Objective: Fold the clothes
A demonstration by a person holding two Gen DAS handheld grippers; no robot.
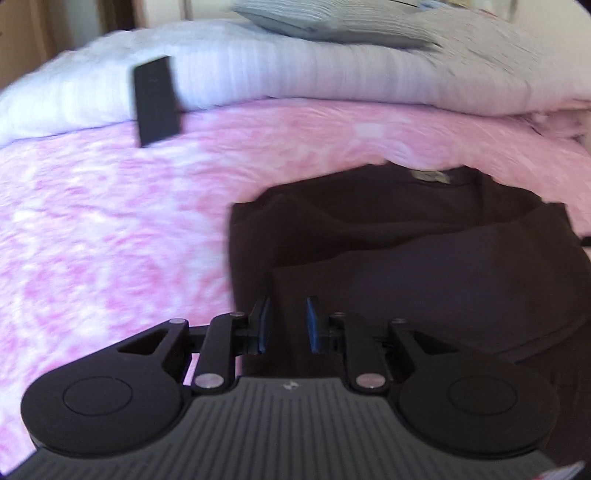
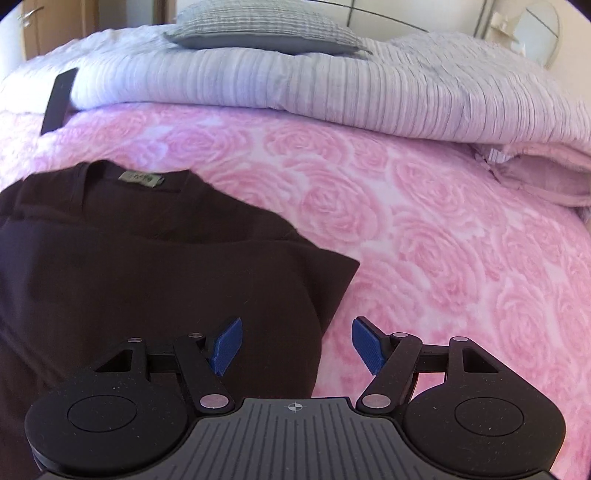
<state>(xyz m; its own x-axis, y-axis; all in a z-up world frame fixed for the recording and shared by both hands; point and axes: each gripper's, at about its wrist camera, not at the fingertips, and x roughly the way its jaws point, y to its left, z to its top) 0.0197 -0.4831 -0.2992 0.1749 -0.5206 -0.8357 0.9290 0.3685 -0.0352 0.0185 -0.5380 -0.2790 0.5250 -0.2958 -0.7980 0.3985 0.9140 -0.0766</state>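
Dark shirt (image 2: 155,266) half-folded on pink bed (image 2: 443,258). Left gripper (image 1: 287,321) narrow, empty; right gripper (image 2: 297,345) wide, empty. Best pinch hem edge near 6 o'clock, lift evenly toward 12.

1. A dark brown folded T-shirt (image 2: 147,258) lies flat on the pink rose-patterned bedspread (image 2: 443,240).
2. Behind it, a pale striped folded duvet (image 2: 332,85) lies across the far part of the bed.
3. A grey ribbed pillow (image 2: 258,29) rests on top of the duvet.
4. A flat black rectangular slab (image 2: 59,99) leans at the duvet's left end, touching the bedspread.
5. In the right wrist view, bare bedspread lies right of the shirt.
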